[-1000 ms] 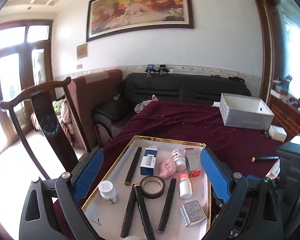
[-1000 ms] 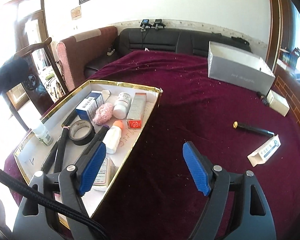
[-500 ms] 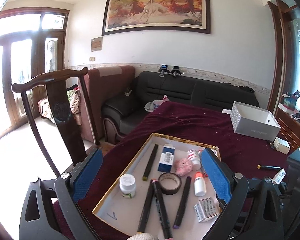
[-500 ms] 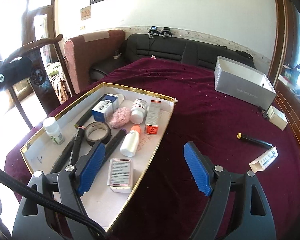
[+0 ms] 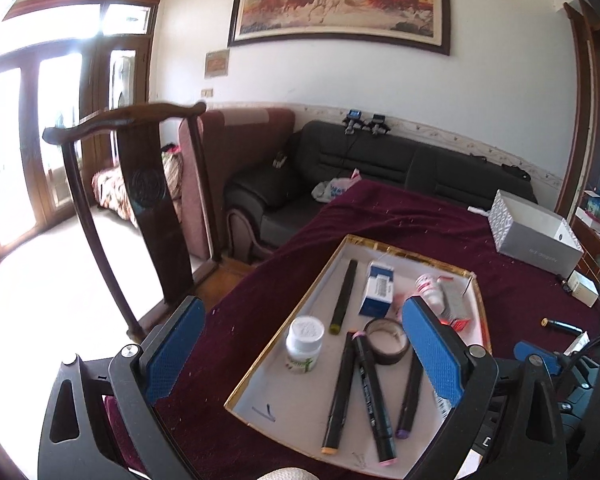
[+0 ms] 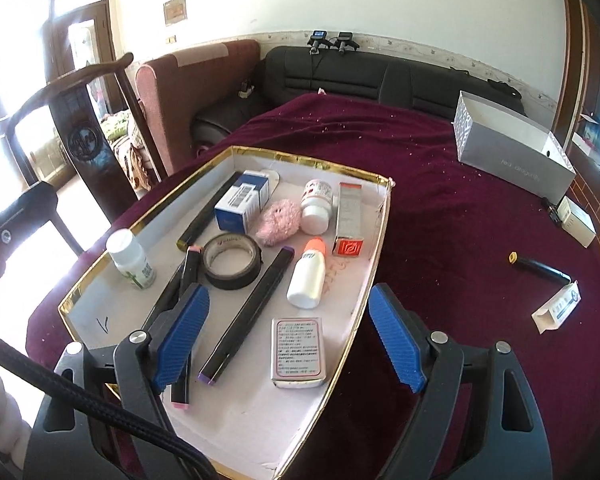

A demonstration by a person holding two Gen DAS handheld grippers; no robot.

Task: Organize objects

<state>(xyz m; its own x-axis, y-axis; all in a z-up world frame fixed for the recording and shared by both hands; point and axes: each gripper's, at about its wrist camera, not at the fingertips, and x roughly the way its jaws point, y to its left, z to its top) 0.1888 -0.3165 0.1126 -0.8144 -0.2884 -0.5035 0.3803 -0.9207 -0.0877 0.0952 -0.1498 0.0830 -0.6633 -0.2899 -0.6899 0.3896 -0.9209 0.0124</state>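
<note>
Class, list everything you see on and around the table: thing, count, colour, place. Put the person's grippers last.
tray: one, gold-rimmed, on the cloth
markers: four, black, in tray
tape roll: one, black, in tray
white bottles: three, in tray
blue box: one, in tray
pink puff: one, in tray
grey box: one, far right
pen: one, black, right on cloth
left gripper: open
right gripper: open

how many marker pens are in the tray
4: one along the far-left wall, two side by side near the left edge, one purple-capped in the middle. None looks hidden.
</note>
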